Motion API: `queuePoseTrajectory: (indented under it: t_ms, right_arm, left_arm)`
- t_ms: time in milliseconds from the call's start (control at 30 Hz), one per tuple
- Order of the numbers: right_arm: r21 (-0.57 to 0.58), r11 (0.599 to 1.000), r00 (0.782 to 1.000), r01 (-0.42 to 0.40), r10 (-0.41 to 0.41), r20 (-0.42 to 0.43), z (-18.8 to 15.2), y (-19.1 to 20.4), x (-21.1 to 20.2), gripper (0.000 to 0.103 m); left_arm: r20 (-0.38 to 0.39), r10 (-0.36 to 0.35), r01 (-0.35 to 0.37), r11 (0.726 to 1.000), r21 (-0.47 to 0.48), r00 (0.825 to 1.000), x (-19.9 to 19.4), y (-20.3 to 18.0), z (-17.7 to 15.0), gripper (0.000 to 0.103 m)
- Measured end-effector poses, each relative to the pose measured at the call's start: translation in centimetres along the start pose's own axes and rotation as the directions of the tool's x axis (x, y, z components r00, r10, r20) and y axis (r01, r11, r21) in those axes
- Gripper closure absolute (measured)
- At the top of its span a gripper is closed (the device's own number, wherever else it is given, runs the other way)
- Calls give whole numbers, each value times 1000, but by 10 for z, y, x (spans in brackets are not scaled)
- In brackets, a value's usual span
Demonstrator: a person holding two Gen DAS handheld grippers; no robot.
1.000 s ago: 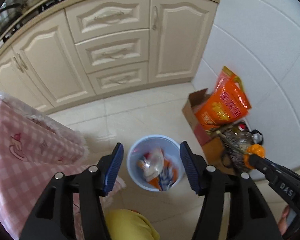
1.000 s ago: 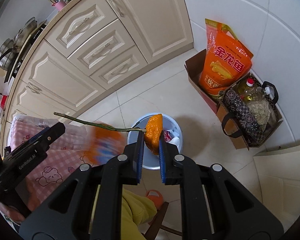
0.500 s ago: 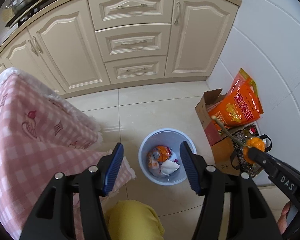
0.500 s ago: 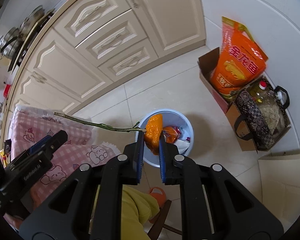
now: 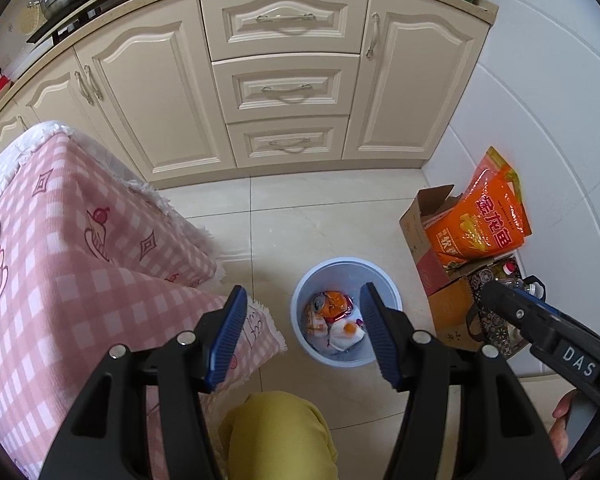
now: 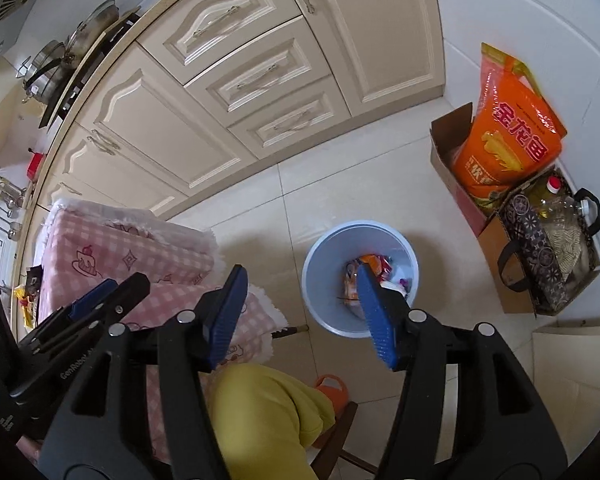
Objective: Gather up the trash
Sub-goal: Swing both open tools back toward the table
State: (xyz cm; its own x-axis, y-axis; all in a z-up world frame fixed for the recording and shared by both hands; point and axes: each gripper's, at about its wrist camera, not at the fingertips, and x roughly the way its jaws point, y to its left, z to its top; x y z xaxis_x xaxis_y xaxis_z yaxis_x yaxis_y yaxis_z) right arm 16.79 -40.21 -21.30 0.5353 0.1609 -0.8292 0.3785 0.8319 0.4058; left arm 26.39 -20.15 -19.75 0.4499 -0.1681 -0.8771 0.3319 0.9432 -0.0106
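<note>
A pale blue trash bin (image 5: 388, 280) stands on the tiled floor and holds an orange can (image 5: 330, 304), white tissue and an orange peel piece (image 5: 350, 328). It also shows in the right wrist view (image 6: 328, 248), with wrappers (image 6: 374, 264) inside. My left gripper (image 5: 302, 336) is open and empty, high above the bin. My right gripper (image 6: 300, 316) is open and empty, also above the bin; it shows at the right edge of the left wrist view (image 5: 548, 332).
A table with a pink checked cloth (image 5: 72, 264) is at the left. Cream cabinets (image 5: 284, 80) line the back. A cardboard box with an orange bag (image 5: 484, 220) and a patterned tote (image 6: 548, 248) stand by the white wall. My yellow-clad knee (image 5: 280, 436) is below.
My right gripper has opened and let go of the orange peel with its stem, which now lies in the bin. Both grippers have risen higher above the floor.
</note>
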Motion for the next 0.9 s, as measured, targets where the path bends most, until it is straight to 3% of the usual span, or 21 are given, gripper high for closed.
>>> queuePoseTrajectory:
  t_ms: [400, 533, 900]
  right_arm:
    - [29, 999, 1000, 18, -18, 12, -12, -2, -19, 45]
    - [27, 999, 999, 23, -23, 26, -18, 2, -29, 37]
    - [18, 999, 995, 48, -50, 92, -36, 22, -67, 29]
  left_arm:
    - [32, -15, 14, 1000, 18, 999, -19, -1, -6, 45]
    - [51, -23, 21, 999, 30, 998, -30, -2, -11, 45]
    - [125, -46, 41, 998, 39, 991, -74, 7, -27, 43]
